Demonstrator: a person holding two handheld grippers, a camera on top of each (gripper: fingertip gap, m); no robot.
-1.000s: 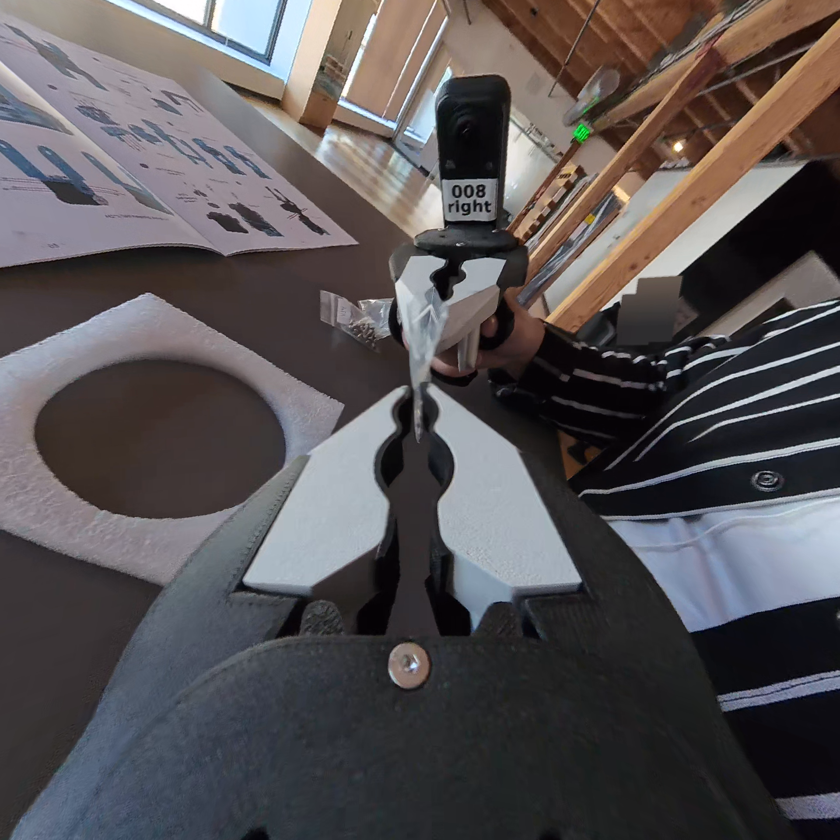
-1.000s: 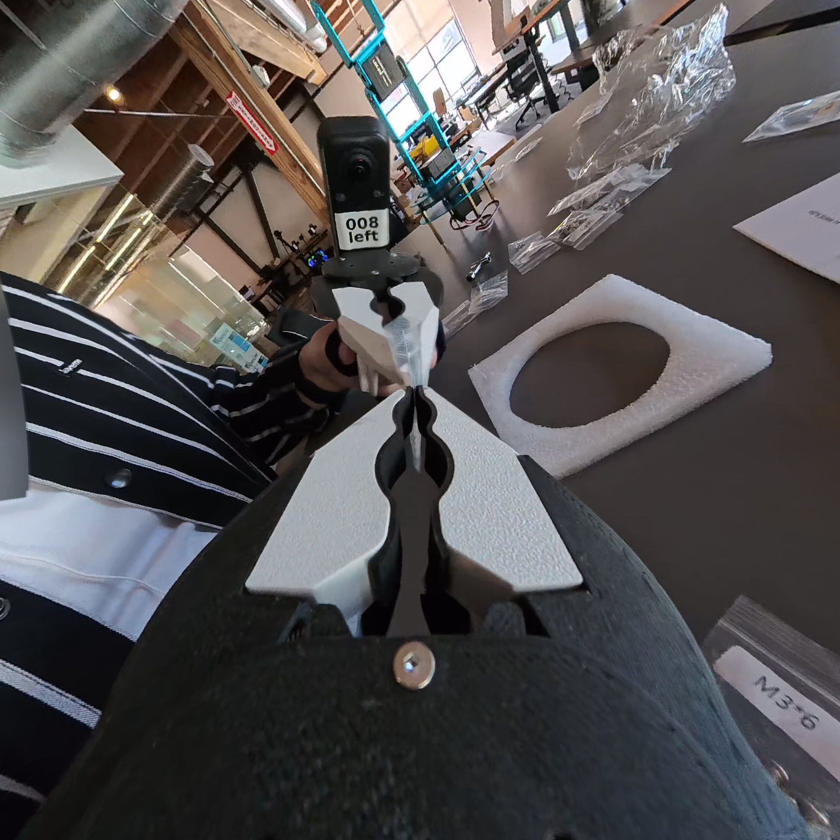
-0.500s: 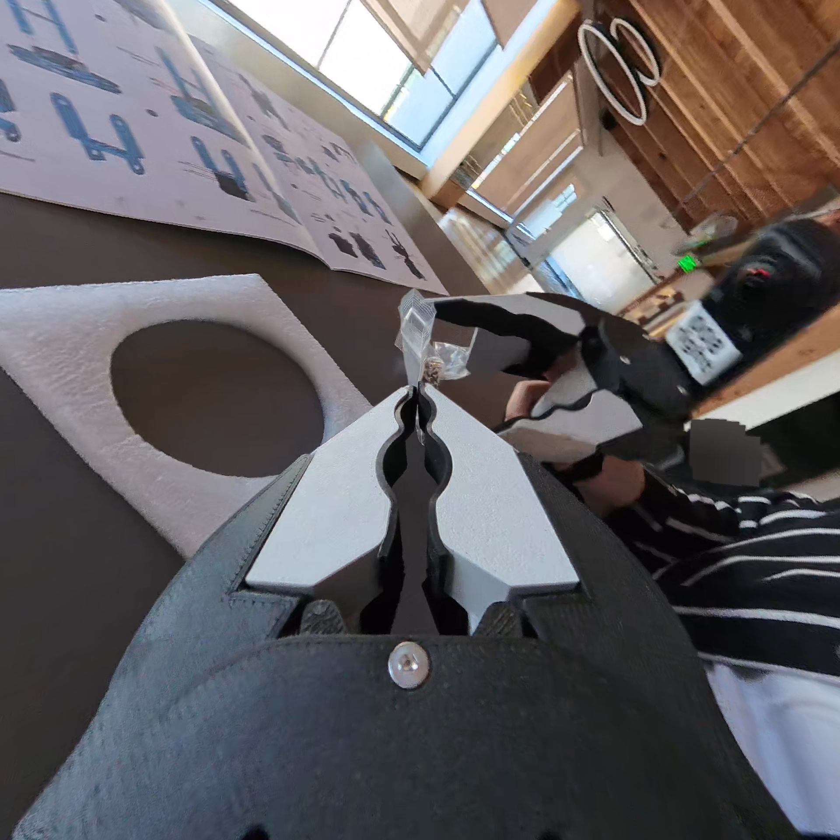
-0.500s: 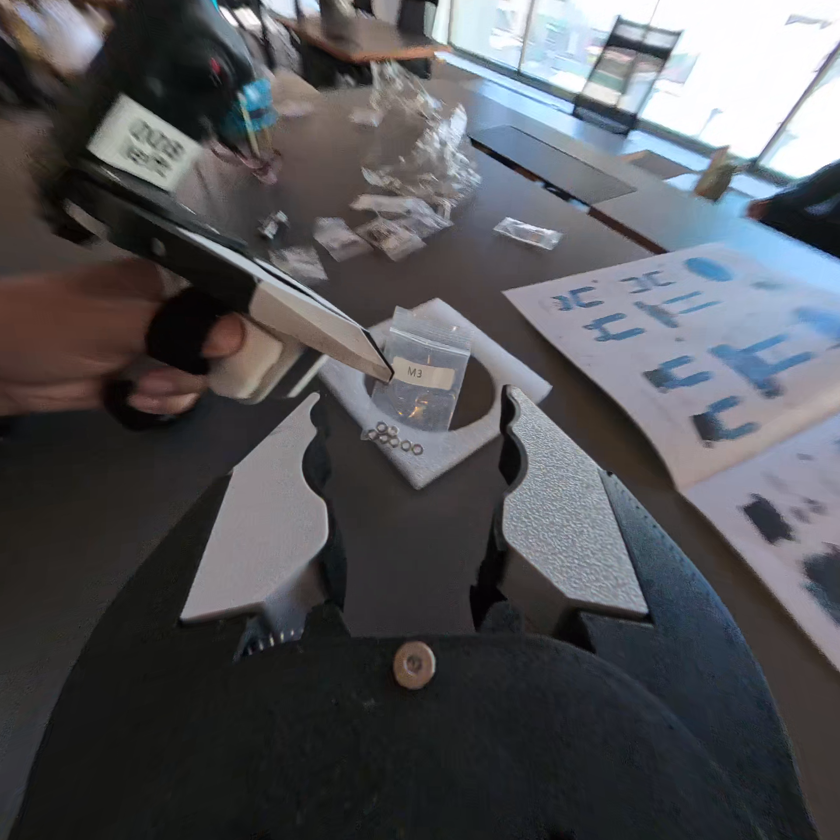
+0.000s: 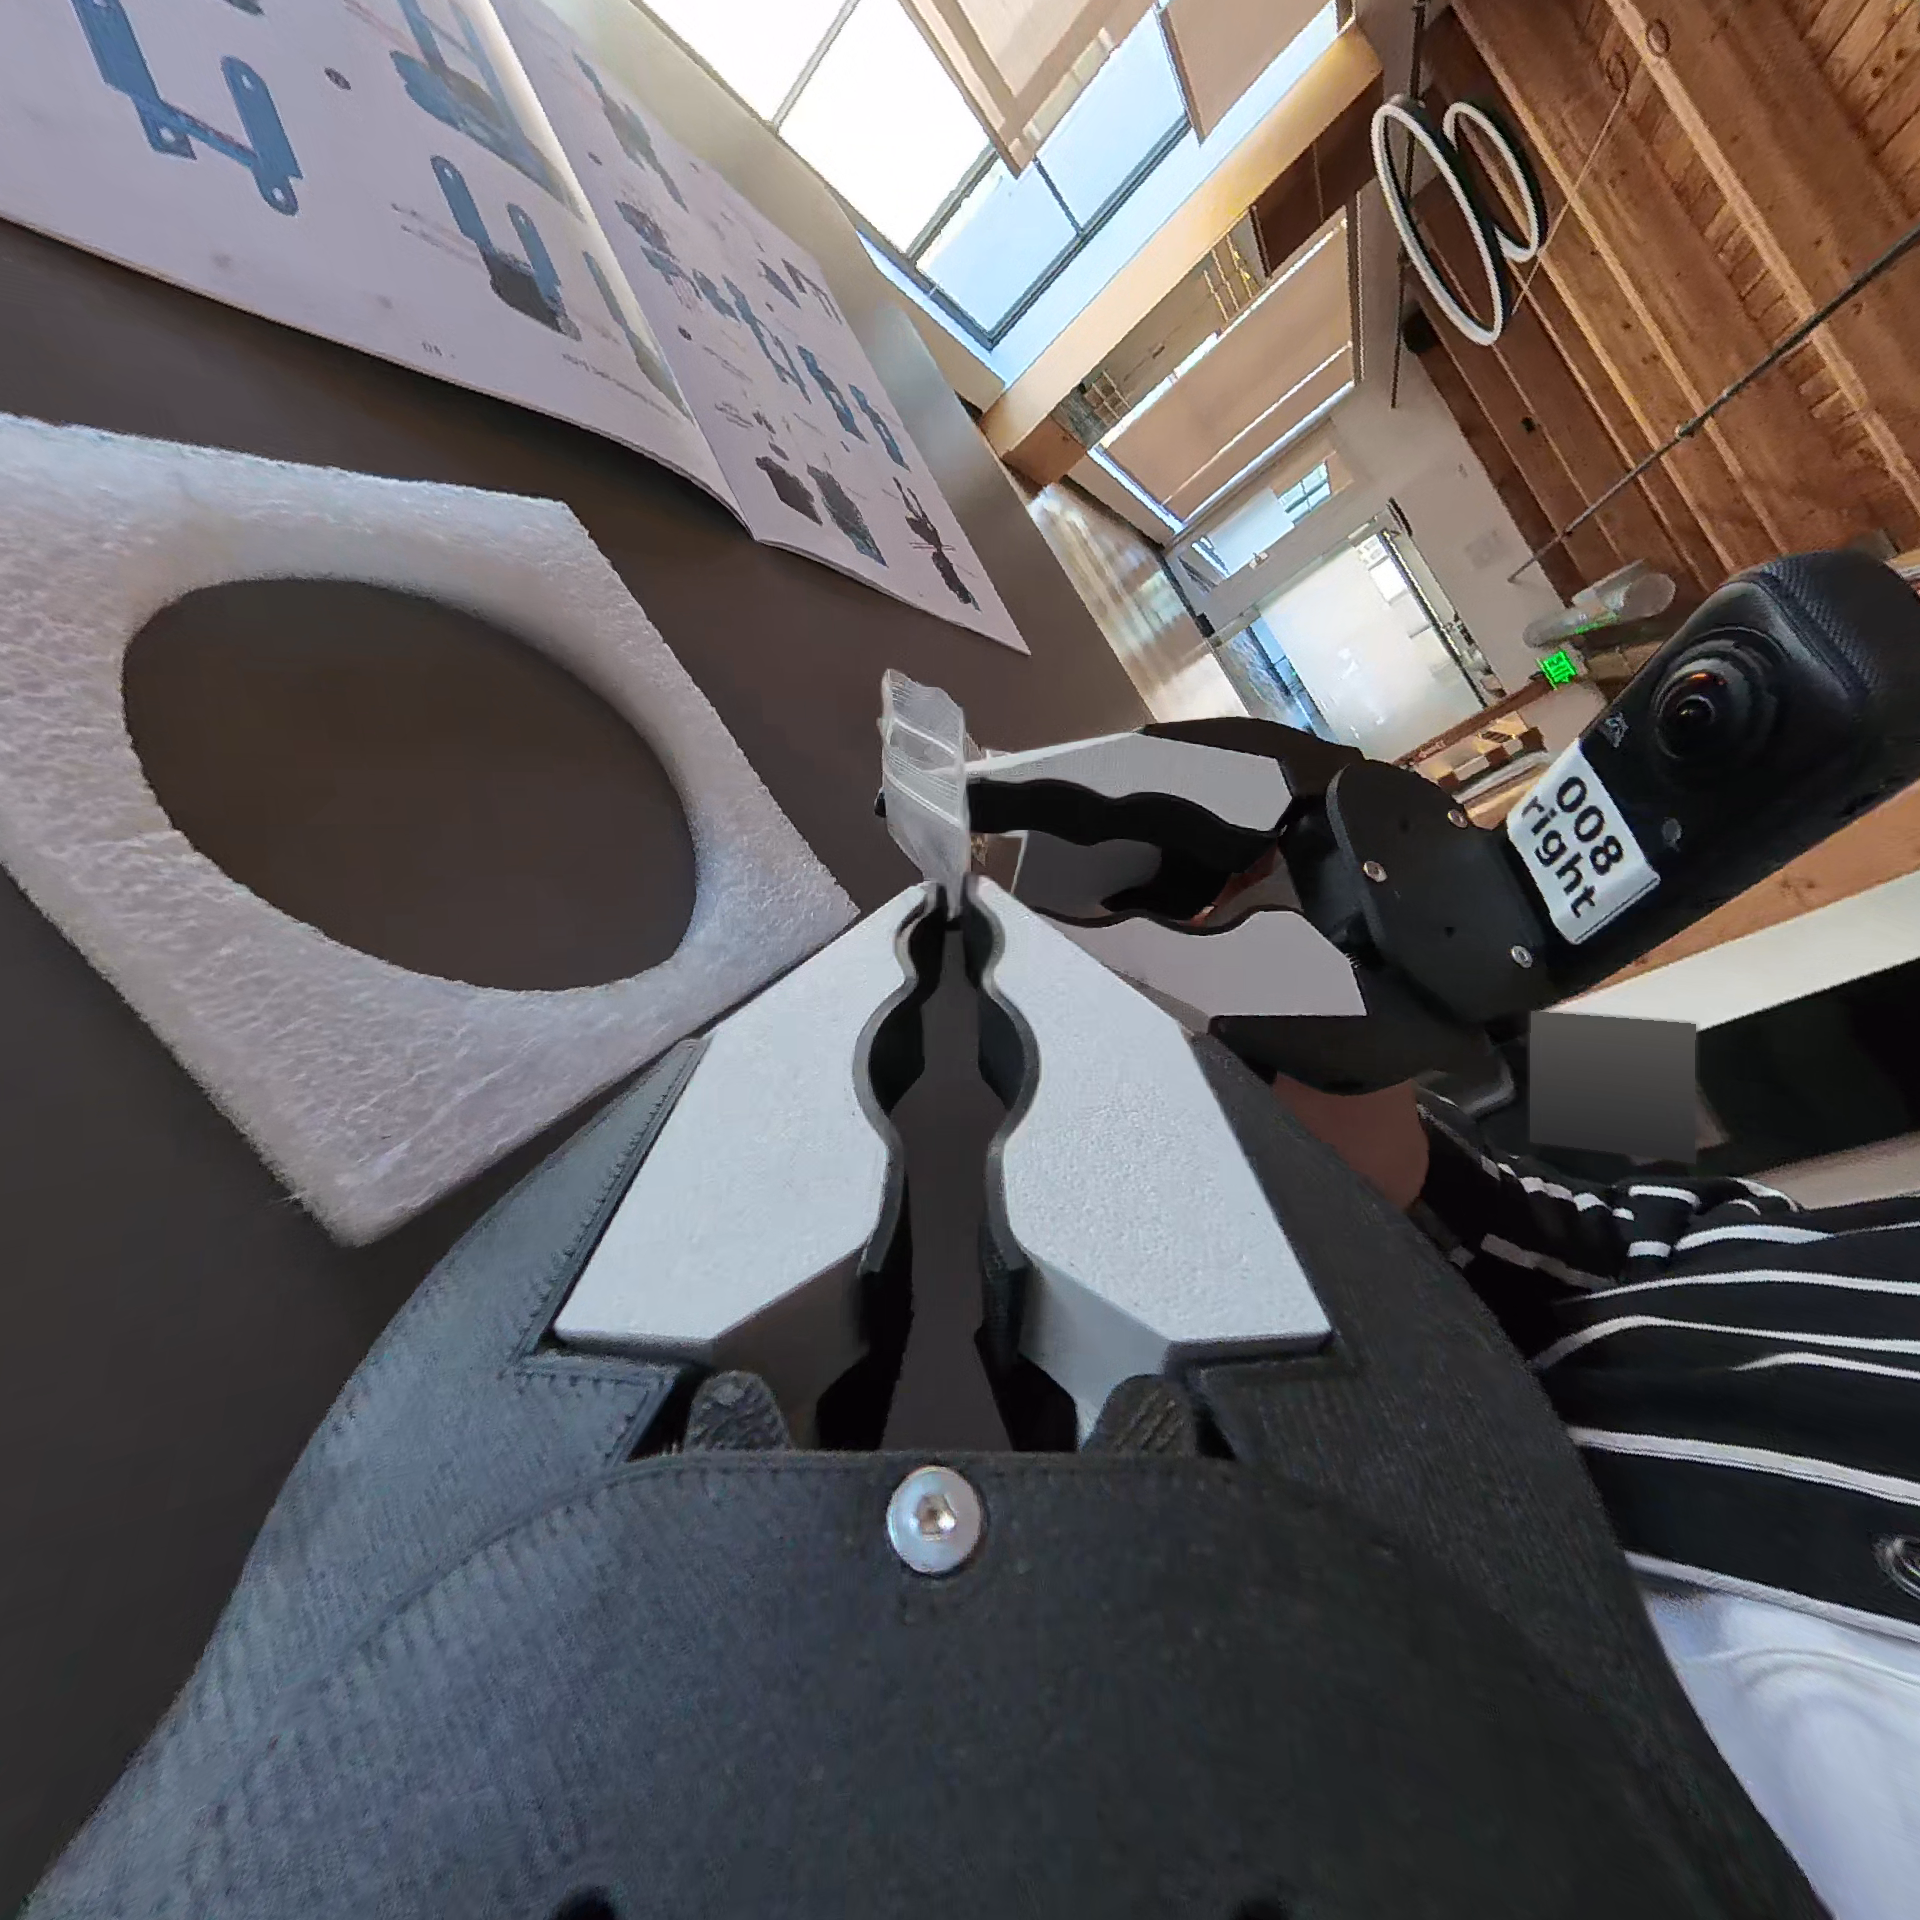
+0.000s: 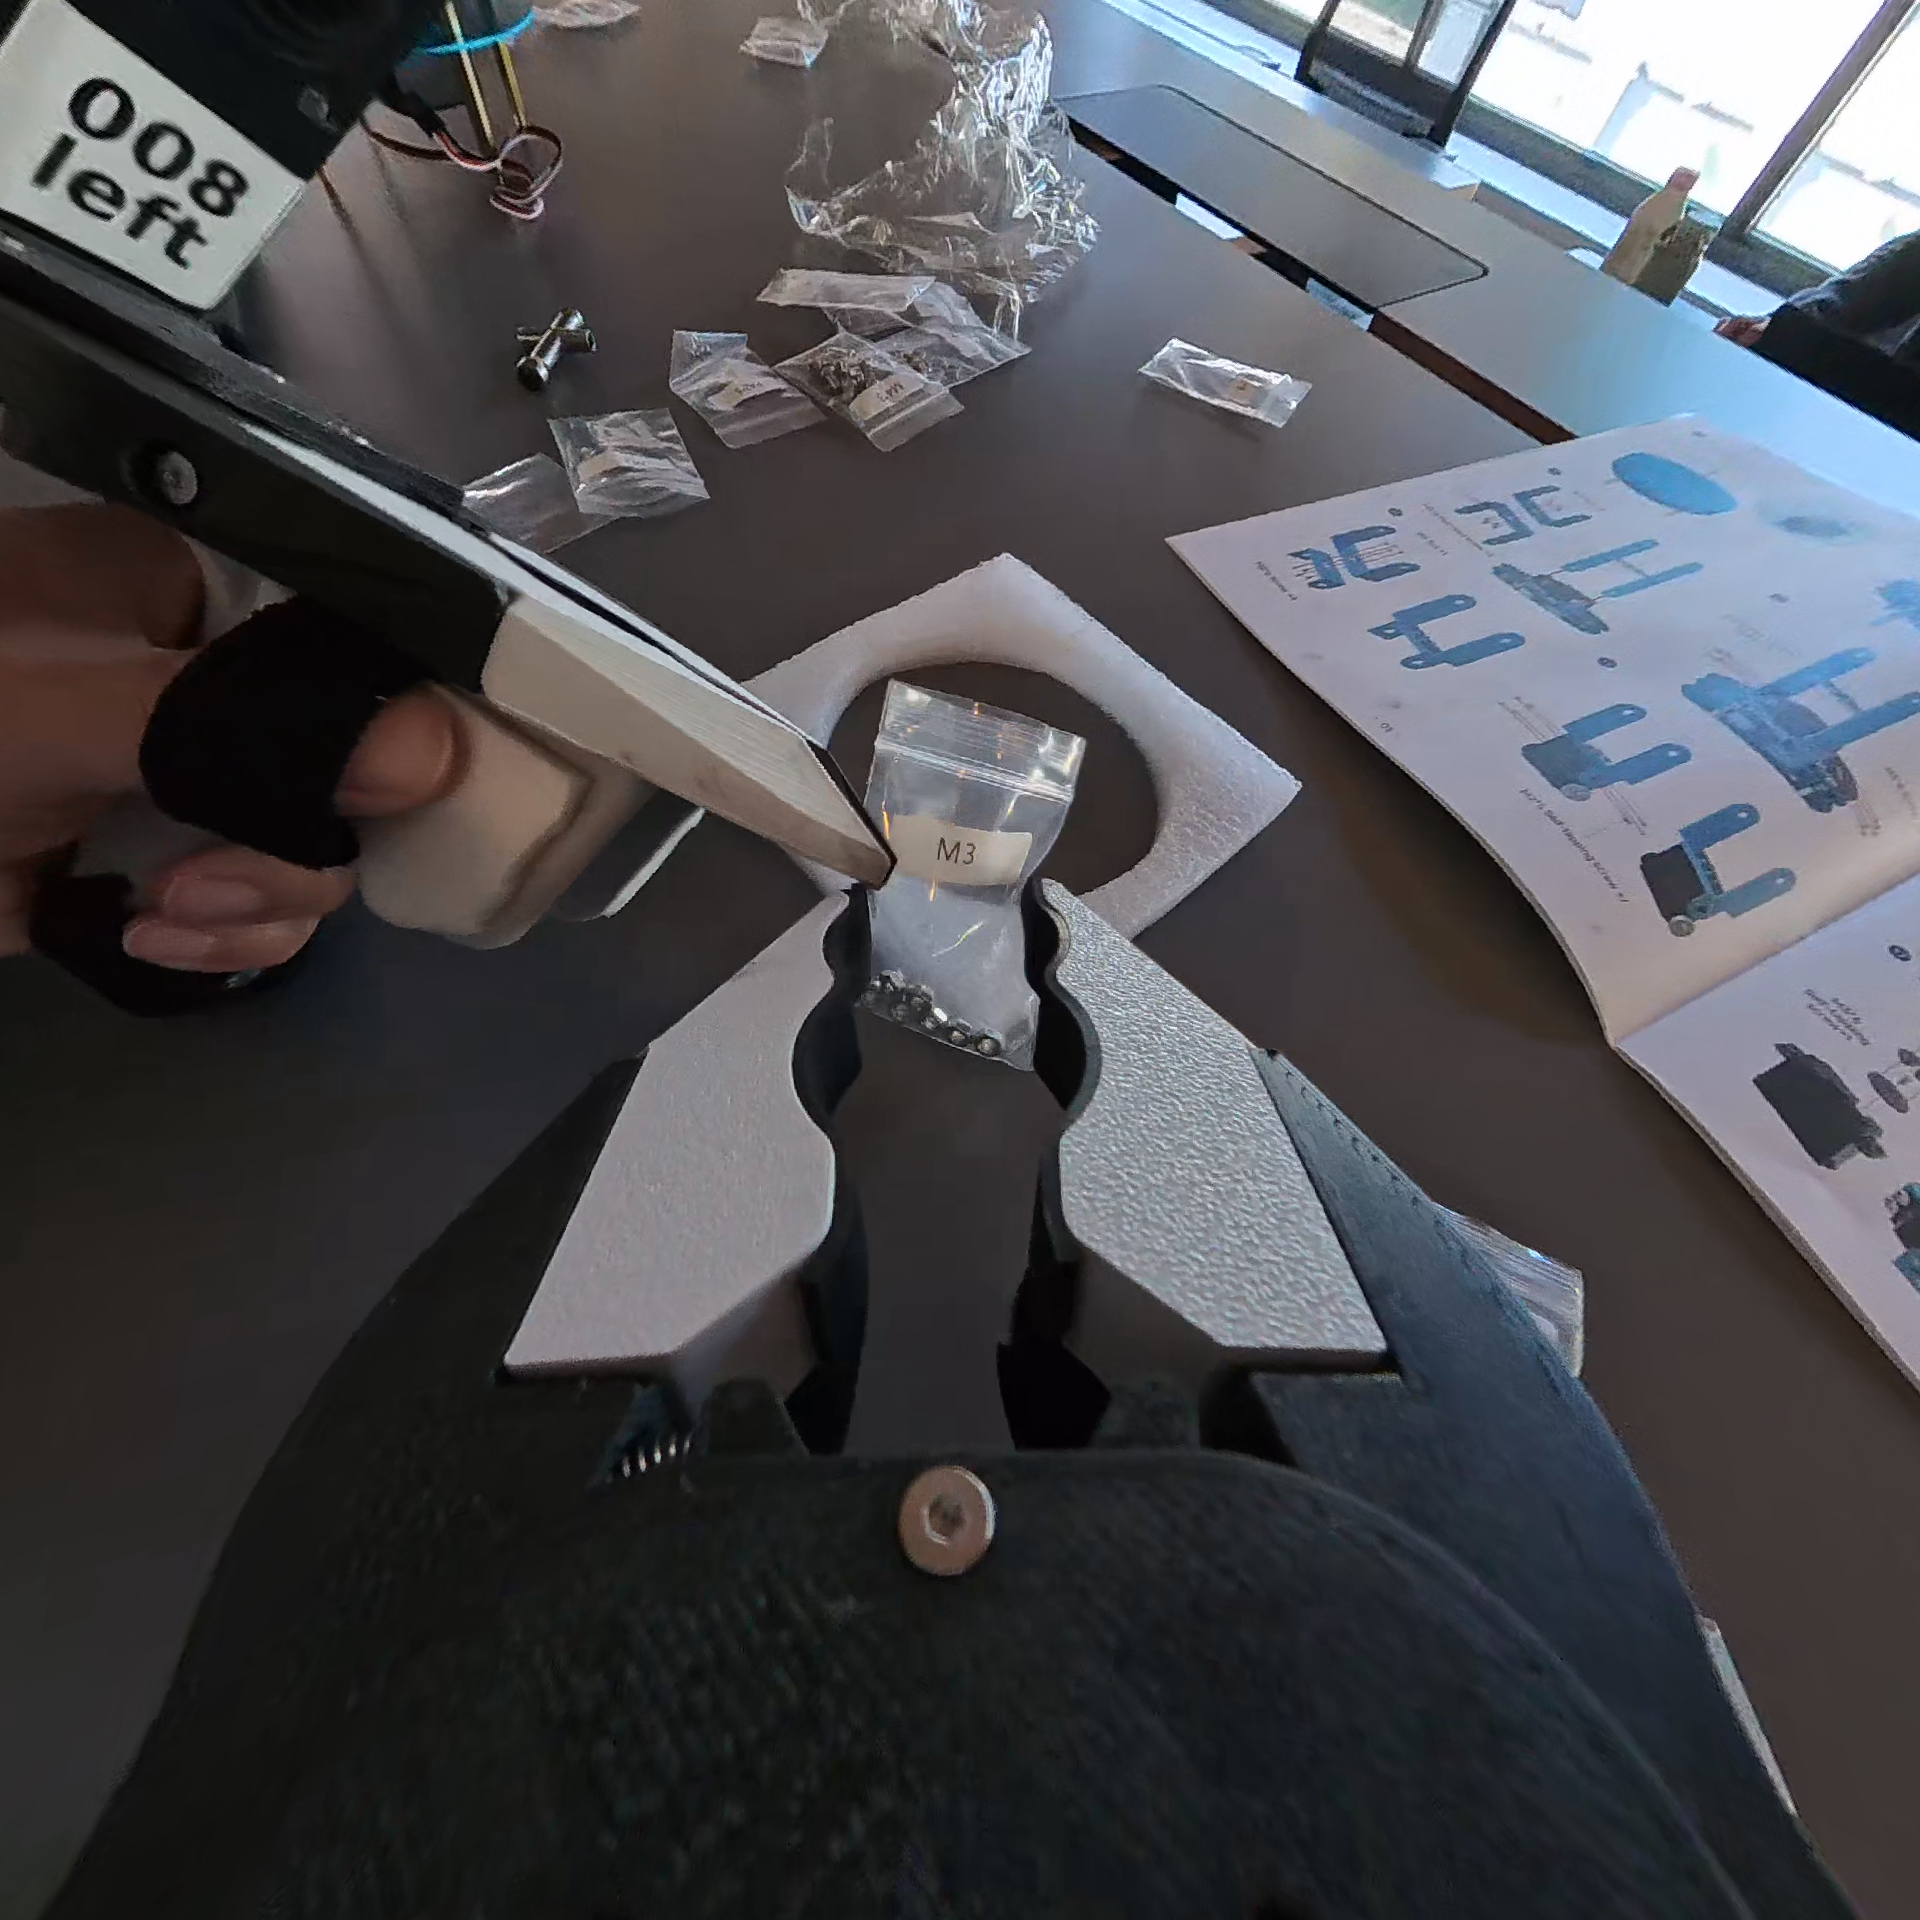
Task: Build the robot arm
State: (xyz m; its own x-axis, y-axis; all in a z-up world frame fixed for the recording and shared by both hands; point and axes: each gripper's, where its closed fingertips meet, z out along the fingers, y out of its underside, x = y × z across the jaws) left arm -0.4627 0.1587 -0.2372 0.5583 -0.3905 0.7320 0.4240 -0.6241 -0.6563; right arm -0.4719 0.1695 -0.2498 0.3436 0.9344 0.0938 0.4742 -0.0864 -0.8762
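Fingers of the right gripper [image 6: 945, 914], spread wide half a second ago, have narrowed around the clear zip bag [image 6: 961, 862] without pinching it, while the left gripper [image 5: 951, 904] stays clenched on its edge above the counter [image 6: 1351, 987].

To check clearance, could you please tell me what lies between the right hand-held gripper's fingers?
A small clear bag, pinched by the left hand-held gripper, sits between the open fingertips of the right hand-held gripper, as the right wrist view shows.

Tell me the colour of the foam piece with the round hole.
White. The foam piece shows best in the left wrist view, lying flat on the dark brown table.
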